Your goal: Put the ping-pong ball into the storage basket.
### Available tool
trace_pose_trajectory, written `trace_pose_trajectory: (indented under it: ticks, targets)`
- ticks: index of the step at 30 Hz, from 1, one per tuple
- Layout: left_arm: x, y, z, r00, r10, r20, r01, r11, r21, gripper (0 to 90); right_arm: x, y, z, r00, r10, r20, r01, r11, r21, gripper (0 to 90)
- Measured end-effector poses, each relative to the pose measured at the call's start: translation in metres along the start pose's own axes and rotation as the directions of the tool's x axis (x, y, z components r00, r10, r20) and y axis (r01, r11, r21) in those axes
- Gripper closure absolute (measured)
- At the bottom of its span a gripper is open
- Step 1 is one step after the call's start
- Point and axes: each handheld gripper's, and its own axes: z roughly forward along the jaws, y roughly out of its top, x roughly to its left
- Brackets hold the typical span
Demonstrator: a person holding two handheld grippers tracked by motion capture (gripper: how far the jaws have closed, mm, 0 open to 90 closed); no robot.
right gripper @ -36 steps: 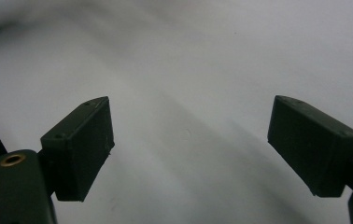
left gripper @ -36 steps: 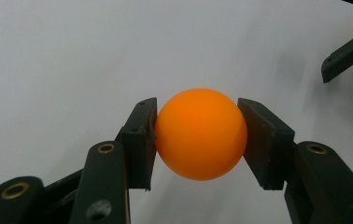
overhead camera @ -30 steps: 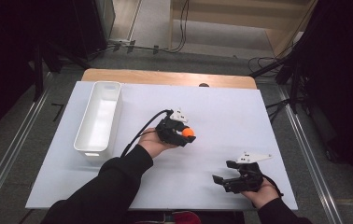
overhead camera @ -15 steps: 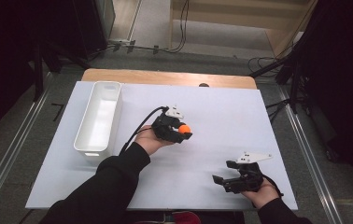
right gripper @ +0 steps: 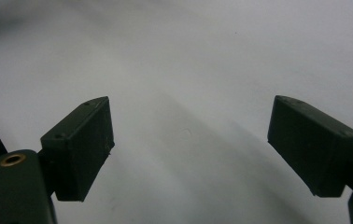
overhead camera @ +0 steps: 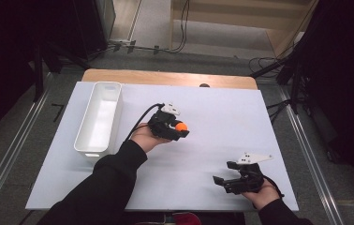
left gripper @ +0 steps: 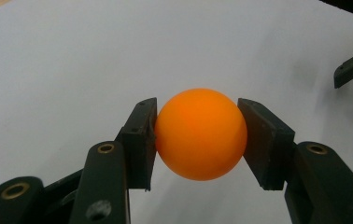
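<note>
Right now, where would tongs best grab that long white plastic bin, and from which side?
Take the white plastic bin by one long wall, from above: its top is open and the thin upright rim fits between tongs. The right tongs are open.

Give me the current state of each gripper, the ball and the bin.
Left gripper: shut on the ball.
Small orange ball: clamped between both pads, held above the table.
Right gripper: open, nothing between its jaws.
White rectangular plastic bin: upright, empty.

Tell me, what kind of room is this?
Probably a lab or test room: a white table with just a white bin and an orange ball, cables on the floor, and dark stands around it.
</note>
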Motion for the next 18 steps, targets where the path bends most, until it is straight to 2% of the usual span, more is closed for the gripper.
trace_pose_trajectory:
  ticks: [6, 13, 18]
  targets:
    - [0.004, 0.003, -0.010, 0.9999, -0.011, -0.002, 0.011, 0.9998, -0.018, 50.0, 0.000, 0.000, 0.000, 1.0000, 0.003, -0.002, -0.003, 1.000, 0.002, 13.0]
    - [0.009, 0.004, -0.020, 0.9997, -0.024, 0.002, 0.024, 0.9996, -0.014, 50.0, 0.000, 0.000, 0.000, 1.0000, 0.002, -0.002, -0.002, 1.000, 0.002, 13.1]
    - [0.011, 0.007, -0.027, 0.9998, -0.018, -0.004, 0.018, 0.9998, -0.011, 50.0, 0.000, 0.000, 0.000, 1.0000, 0.000, -0.002, 0.000, 1.000, 0.003, 13.1]
